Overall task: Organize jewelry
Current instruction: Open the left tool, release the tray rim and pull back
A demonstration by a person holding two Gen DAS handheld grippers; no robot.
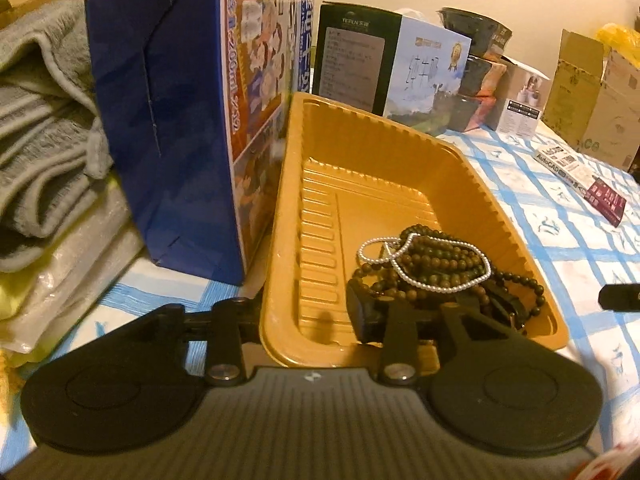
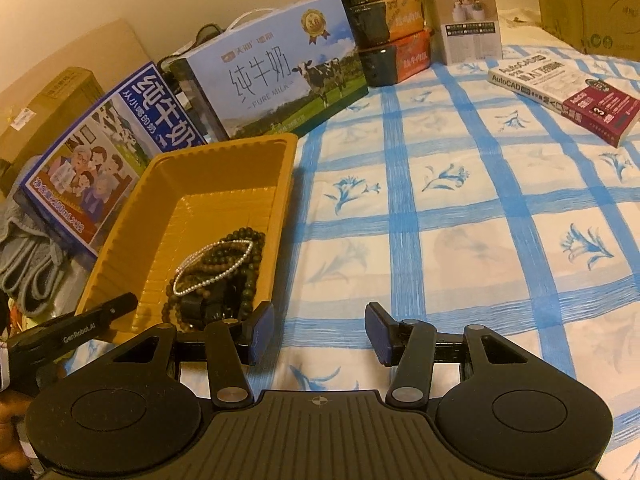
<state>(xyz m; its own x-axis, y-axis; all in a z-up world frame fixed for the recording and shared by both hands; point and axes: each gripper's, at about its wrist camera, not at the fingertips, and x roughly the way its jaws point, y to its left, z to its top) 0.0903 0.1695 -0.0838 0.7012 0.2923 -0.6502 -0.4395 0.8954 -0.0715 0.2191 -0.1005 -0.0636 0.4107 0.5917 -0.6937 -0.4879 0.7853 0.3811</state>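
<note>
A mustard-yellow plastic tray lies on the blue-checked bedsheet; it also shows in the right wrist view. In its near corner lies a pile of dark green-brown bead strands with a white pearl bracelet on top, also in the right view. My left gripper is open, straddling the tray's near wall, its right finger inside next to the beads, its left finger hidden. My right gripper is open and empty over the sheet, right of the tray.
A tall blue milk carton stands against the tray's left side, grey folded blankets beyond. More milk boxes, stacked bowls and cardboard boxes line the back. An AutoCAD book lies at right.
</note>
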